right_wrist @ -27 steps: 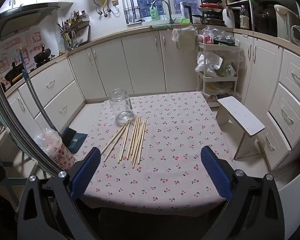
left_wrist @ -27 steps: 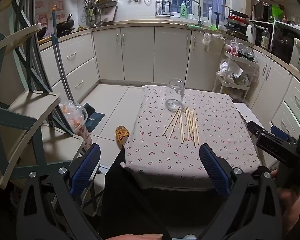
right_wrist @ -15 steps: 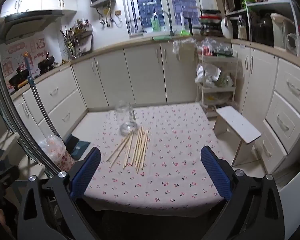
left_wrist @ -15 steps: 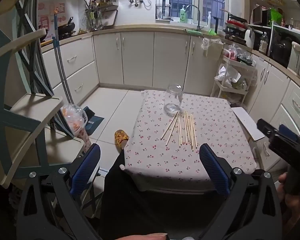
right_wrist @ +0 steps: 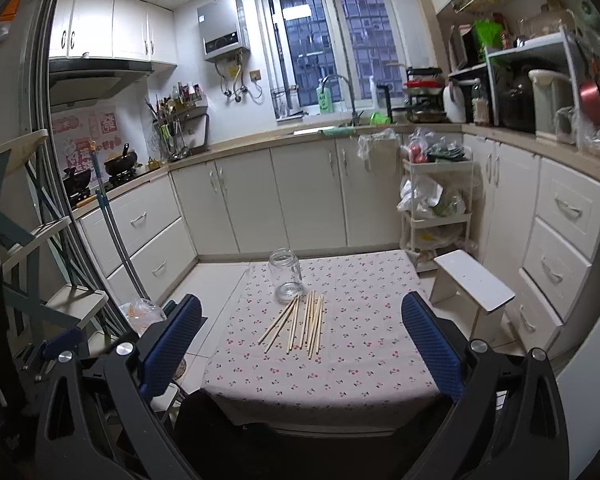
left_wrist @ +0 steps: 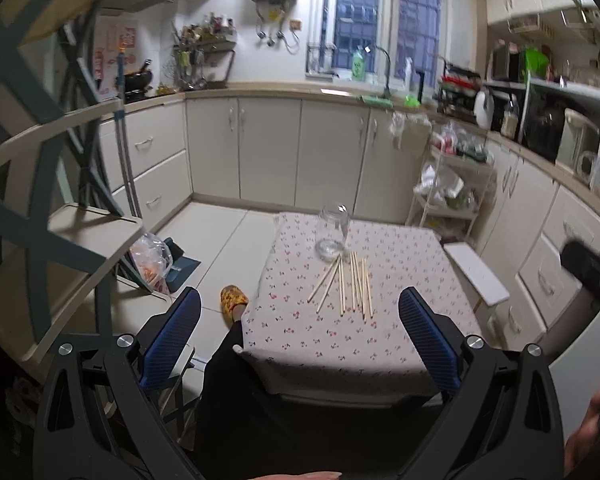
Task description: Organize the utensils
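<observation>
A small surface (right_wrist: 340, 368) covered with a cherry-print cloth is seen in the middle of a kitchen, with both pairs of tongs held back from its near edge and well apart from everything on it. The left tongs (left_wrist: 300, 336) are spread fully wide, their blue pads (left_wrist: 172, 340) framing the near half of the cloth, and nothing is held between them. The right tongs (right_wrist: 302, 344) are likewise opened as far as they go and are empty.

A bundle of wooden chopsticks (right_wrist: 300, 322) is laid flat on the cloth, roughly at its centre and slightly towards the left. They are fanned loosely, most lined up running from near to far, with two or three on the left slanted away from the rest. Just beyond their far ends a clear glass jar (right_wrist: 286, 280) is stood upright, its mouth open; the nearest chopstick tips are seen close against its base, though contact cannot be made out. In the left wrist view the same jar (left_wrist: 333, 232) and chopsticks (left_wrist: 348, 282) are found in the far half of the cloth.

A white stool (right_wrist: 472, 284) is placed to the right of the surface, and a tiered cart (right_wrist: 436, 208) packed with bags is set against the cabinets beyond it. A foot in a yellow slipper (left_wrist: 233, 298) is visible on the floor at the left of the surface, and part of a hand (left_wrist: 584, 432) is seen at the right edge of the left wrist view.
</observation>
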A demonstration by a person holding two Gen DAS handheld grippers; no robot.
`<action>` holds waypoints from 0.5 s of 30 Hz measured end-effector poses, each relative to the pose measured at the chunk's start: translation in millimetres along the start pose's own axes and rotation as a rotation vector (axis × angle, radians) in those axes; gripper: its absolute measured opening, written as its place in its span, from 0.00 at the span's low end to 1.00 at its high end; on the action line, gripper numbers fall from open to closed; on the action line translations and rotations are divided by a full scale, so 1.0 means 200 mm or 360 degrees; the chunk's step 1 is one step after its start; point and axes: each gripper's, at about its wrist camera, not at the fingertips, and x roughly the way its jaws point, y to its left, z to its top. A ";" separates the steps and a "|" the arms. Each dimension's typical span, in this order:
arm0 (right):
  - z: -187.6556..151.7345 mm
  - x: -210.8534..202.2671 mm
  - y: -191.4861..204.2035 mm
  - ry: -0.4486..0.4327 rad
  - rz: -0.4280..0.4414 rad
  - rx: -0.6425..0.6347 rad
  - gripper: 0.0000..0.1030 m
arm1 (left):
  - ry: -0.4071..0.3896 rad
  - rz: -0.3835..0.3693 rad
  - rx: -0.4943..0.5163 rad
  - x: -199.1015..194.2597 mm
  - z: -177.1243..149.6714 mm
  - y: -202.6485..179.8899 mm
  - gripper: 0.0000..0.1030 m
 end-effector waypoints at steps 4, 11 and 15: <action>-0.07 -0.10 0.05 -0.0038 0.0012 -0.0016 0.93 | -0.0076 0.0002 -0.0039 -0.10 0.00 0.02 0.92; -0.13 -0.20 0.03 -0.0096 -0.0007 -0.0002 0.93 | -0.0080 -0.0004 -0.0009 -0.21 -0.07 0.01 0.92; -0.13 -0.26 0.03 -0.0134 -0.0015 -0.0013 0.93 | -0.0082 -0.0009 -0.0045 -0.24 -0.07 0.04 0.92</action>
